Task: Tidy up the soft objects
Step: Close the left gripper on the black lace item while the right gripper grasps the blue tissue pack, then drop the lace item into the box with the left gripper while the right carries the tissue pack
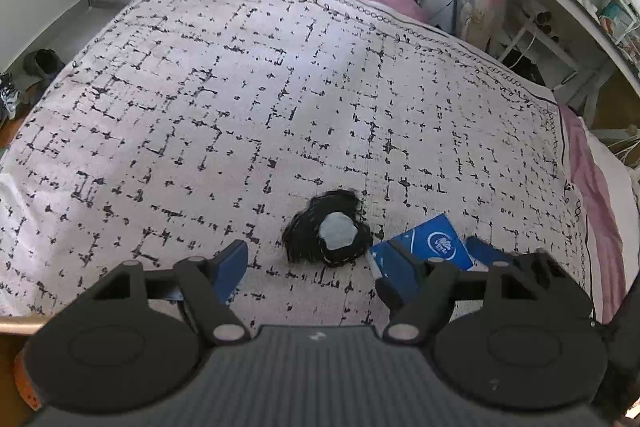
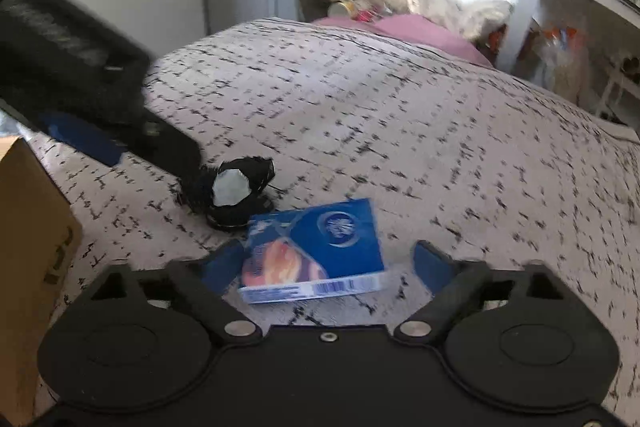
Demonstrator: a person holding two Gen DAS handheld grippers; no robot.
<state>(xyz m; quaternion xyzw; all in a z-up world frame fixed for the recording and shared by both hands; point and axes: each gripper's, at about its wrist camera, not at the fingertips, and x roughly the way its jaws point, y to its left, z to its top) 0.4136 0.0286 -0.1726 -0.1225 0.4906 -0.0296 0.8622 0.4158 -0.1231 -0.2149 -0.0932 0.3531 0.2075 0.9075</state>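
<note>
At the far left of the right wrist view stands a brown cardboard box (image 2: 28, 267) beside the bed; its inside is hidden, and the dark marks on its side are too blurred to read. The left gripper (image 1: 316, 263) hangs released, blue-padded fingers wide apart, over the white bedspread with a black broken-grid print (image 1: 240, 87). Just ahead of it lies a black fuzzy soft bundle with a pale grey patch (image 1: 328, 237). Touching or just beside that on its right rests a flat blue packet with a round white logo (image 2: 316, 251), possibly tissues; barcode and lettering are illegible. The right gripper (image 2: 324, 263) is spread open around this packet, not gripping.
</note>
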